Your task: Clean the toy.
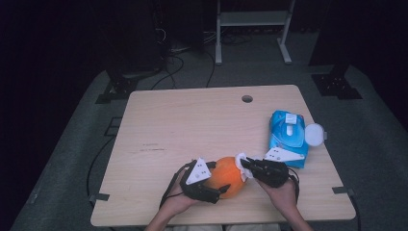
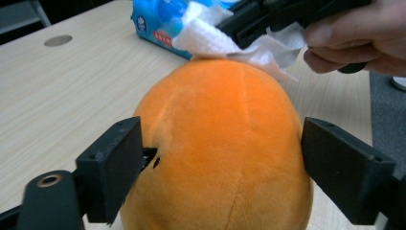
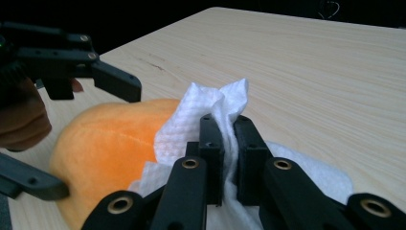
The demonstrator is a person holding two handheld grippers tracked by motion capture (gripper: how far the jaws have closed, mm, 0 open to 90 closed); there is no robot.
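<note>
An orange plush ball point(image 1: 226, 175) rests on the wooden table point(image 1: 192, 120) near its front edge. My left gripper point(image 1: 219, 179) straddles it from the left. In the left gripper view its two jaws stand on either side of the plush point(image 2: 225, 143), at its surface but not squeezing it. My right gripper point(image 3: 229, 143) is shut on a crumpled white wipe point(image 3: 201, 115) and holds it against the top right of the plush point(image 3: 105, 139). The wipe point(image 1: 241, 160) sticks out beyond the jaws.
A blue pack of wipes point(image 1: 287, 134) lies at the right of the table, its round white lid point(image 1: 313, 134) flipped open. A cable hole point(image 1: 247, 98) sits near the far edge. Dark floor and a metal stand lie beyond.
</note>
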